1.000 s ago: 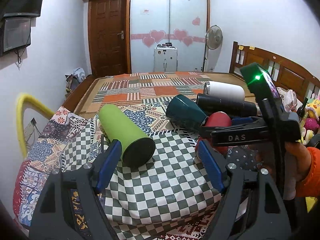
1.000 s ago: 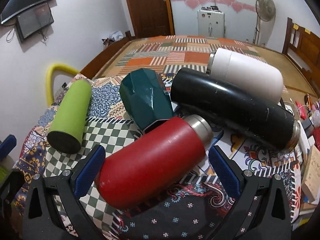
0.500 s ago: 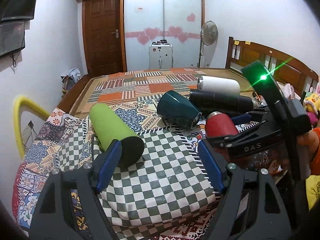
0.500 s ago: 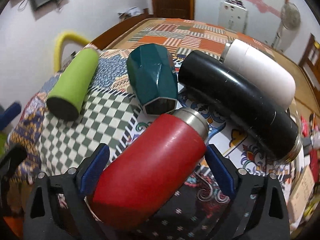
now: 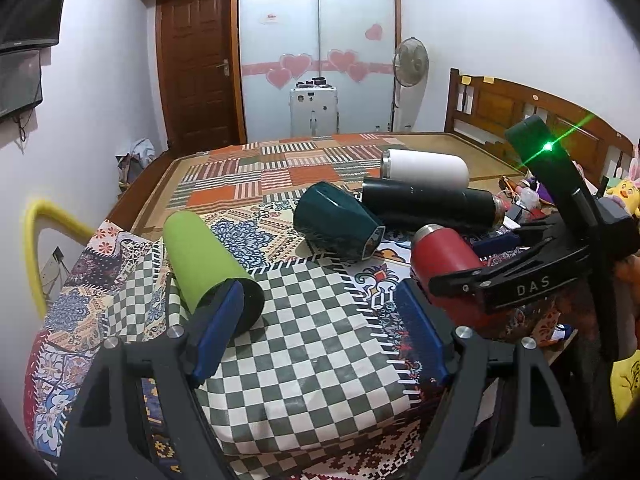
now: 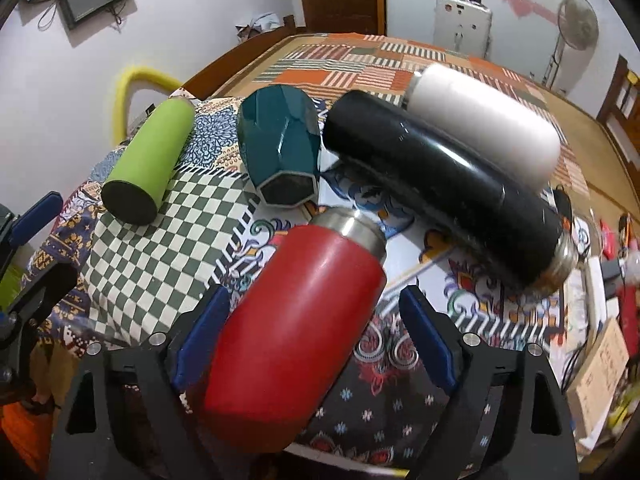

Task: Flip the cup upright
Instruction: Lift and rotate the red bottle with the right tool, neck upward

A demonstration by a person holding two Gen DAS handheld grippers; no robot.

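Between the blue pads of the right gripper (image 6: 314, 340): red cup (image 6: 296, 324), lying on its side, steel mouth pointing far; jaws wide, straddling it, apparently not yet clamped. Step judged: approach to grasp. Next move calls for closing on the body, then tilting mouth-up. Left gripper (image 5: 320, 332): open, empty, low over the checked cloth (image 5: 320, 344), green cup (image 5: 204, 260) just beside its left pad.

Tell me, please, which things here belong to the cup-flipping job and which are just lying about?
In the job: red cup, tilted between the open right gripper; green cup, teal cup, black cup, white cup, all lying down.
Lying about: fan, suitcase.
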